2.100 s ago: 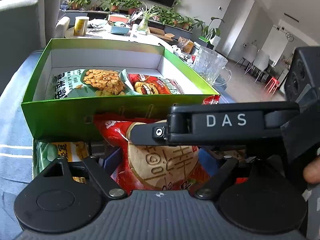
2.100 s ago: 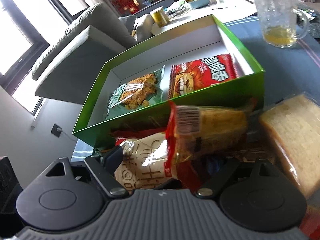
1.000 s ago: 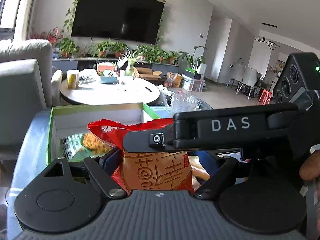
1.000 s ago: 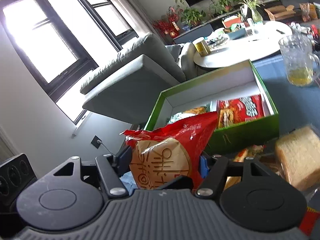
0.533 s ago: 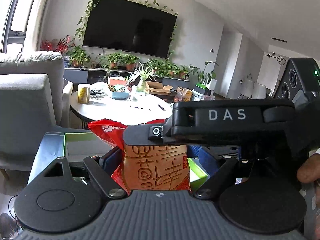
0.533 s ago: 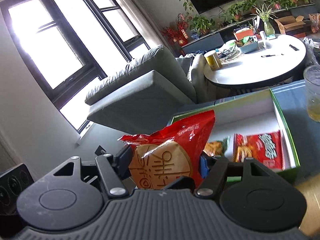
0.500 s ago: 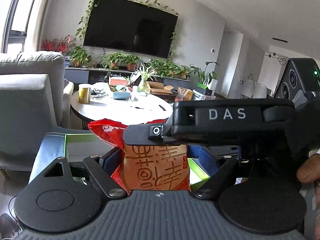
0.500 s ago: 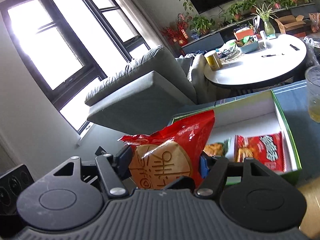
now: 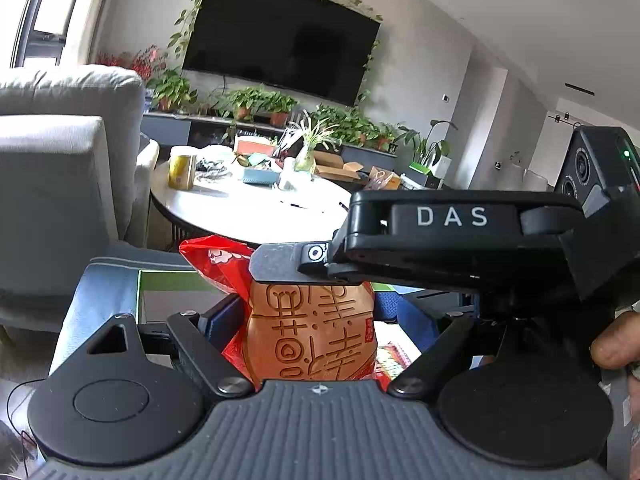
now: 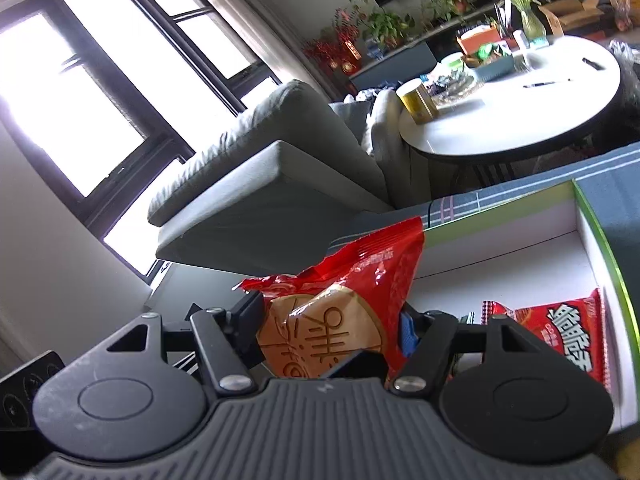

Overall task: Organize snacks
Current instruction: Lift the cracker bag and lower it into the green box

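A home living room: a large wall-mounted television [image 9: 280,48] framed by trailing vines, a row of potted plants [image 9: 260,104] on the low cabinet beneath it, a grey sofa [image 10: 272,160] by tall windows [image 10: 100,92], and a cluttered round white table [image 9: 248,204].

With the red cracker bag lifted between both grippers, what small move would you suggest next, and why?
Probably carry the red cracker bag a little further over the green box and lower it onto the bare white floor at the back. Both the left gripper and the right gripper clamp it, and the red chip packet already fills the near right corner.
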Action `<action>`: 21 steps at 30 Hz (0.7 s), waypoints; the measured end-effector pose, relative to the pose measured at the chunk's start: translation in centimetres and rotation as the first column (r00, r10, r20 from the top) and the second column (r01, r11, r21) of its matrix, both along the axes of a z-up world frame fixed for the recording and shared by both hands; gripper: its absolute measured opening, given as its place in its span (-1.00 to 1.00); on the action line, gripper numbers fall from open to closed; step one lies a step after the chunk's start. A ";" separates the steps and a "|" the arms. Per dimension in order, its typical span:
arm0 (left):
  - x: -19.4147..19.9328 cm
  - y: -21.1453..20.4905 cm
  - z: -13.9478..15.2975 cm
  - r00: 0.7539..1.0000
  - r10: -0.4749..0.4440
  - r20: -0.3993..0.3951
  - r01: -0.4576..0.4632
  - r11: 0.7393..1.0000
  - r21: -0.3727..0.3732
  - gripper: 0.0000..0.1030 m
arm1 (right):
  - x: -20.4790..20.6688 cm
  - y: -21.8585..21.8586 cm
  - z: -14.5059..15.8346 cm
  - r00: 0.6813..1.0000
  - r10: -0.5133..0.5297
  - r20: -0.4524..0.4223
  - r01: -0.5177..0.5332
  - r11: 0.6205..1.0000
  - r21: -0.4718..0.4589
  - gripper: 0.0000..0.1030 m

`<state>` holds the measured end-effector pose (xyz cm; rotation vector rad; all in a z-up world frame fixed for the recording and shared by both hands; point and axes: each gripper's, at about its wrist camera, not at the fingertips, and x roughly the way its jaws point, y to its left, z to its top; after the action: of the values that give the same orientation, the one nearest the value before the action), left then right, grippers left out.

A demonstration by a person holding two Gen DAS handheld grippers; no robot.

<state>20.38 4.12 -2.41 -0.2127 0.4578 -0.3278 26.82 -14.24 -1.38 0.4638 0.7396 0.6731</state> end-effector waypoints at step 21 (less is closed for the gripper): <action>1.1 1.5 -1.7 0.996 0.048 -0.071 -0.048 0.999 0.007 0.58 | 0.0 -0.6 0.0 0.992 -0.123 0.026 0.125 0.989 -0.084 0.42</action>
<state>21.52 5.65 -4.14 -0.2306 0.5227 -0.2724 26.80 -14.88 -1.37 0.4203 0.7110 0.5268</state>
